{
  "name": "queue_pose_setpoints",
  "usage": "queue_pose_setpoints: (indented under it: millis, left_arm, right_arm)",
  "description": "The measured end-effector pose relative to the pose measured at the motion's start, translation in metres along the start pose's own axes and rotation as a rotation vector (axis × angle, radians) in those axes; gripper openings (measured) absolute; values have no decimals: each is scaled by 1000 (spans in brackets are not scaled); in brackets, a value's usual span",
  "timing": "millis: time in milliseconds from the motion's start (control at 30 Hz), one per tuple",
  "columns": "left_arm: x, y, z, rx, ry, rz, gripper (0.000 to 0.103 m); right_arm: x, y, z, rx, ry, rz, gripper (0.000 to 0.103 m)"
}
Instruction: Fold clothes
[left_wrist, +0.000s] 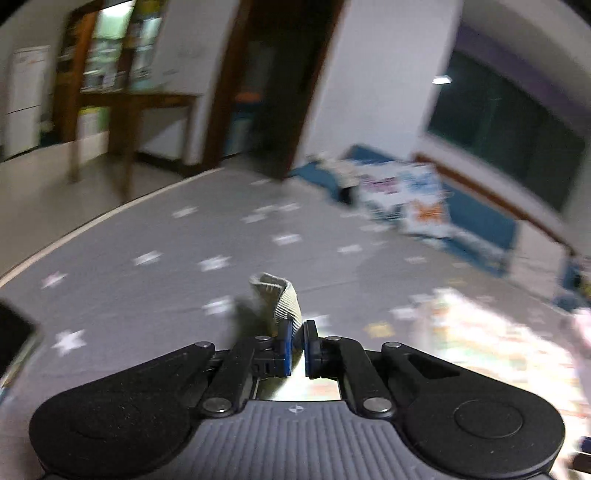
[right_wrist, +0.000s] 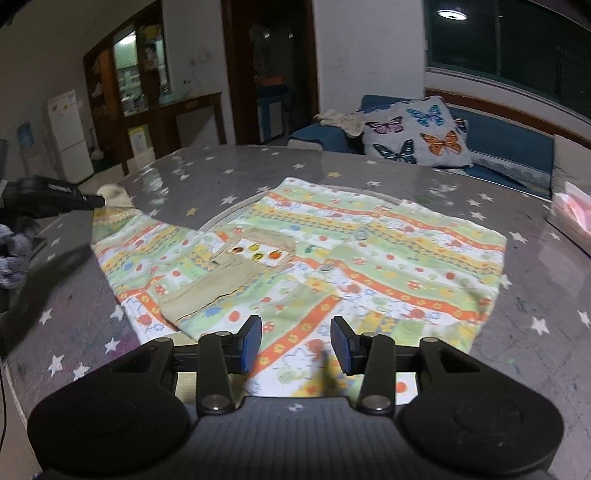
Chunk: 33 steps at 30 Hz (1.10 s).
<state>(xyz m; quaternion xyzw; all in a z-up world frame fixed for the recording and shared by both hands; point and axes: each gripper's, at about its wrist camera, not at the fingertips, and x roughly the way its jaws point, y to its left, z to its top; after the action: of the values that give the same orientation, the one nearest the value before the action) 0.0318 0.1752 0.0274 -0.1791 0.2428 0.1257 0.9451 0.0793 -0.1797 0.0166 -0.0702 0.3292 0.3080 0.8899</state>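
Left wrist view: heavy blur. Left gripper raised over the grey starred worktop, jaws pinching a ribbed beige cuff of the shirt; rest of the shirt a bright smear lower right. Butterfly pillow on the blue sofa behind.

Right wrist view: shirt mostly flat on the worktop, front up, beige pocket left of centre, buttons down the middle. Sleeve stretched out left, its tip held by the left gripper. Right gripper low over the near hem, jaws spread, nothing between them, touching or not unclear.

Risks: thin bite on the cuff, likely slip if pulled fast. Body unpinned by the right, so a sleeve fold could drag the whole shirt sideways and wrinkle the front.
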Motion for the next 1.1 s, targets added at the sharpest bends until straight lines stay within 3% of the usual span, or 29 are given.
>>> queue_pose_setpoints:
  millis: [133,300,467,600,667,767,833,900,1100]
  left_arm:
    - [-19,-52,8,69,-30,-176,6]
    - [-26,-124,-3,151,0,-377,6]
    - [-21,-180,-35,232,95,-525,6]
    - [-15,-209,-69,326,205,-585,8]
    - [-12,-212,-81,363,255,-597,8]
    - [-15,-203,-89,398,262,-592,12]
    - [-17,-191,-85,401,236,-565,29]
    - [-13,-175,-76,394,205,-512,36]
    - [2,-119,-55,340,165,-307,36]
  right_arm:
    - [-11,-19,-5,67,-25,-29,41]
    - [-26,-44,-14,138,-53,-70,41]
    - [-36,-65,-24,197,-66,-99,41]
    - [-38,-78,-29,252,-68,-94,41]
    - [-37,-80,-30,266,-69,-88,41]
    - [-32,-79,-28,272,-66,-66,41]
    - [-26,-75,-27,266,-55,-57,41]
    - [-18,-70,-26,257,-43,-52,41]
    - [4,-56,-23,232,-5,-38,39]
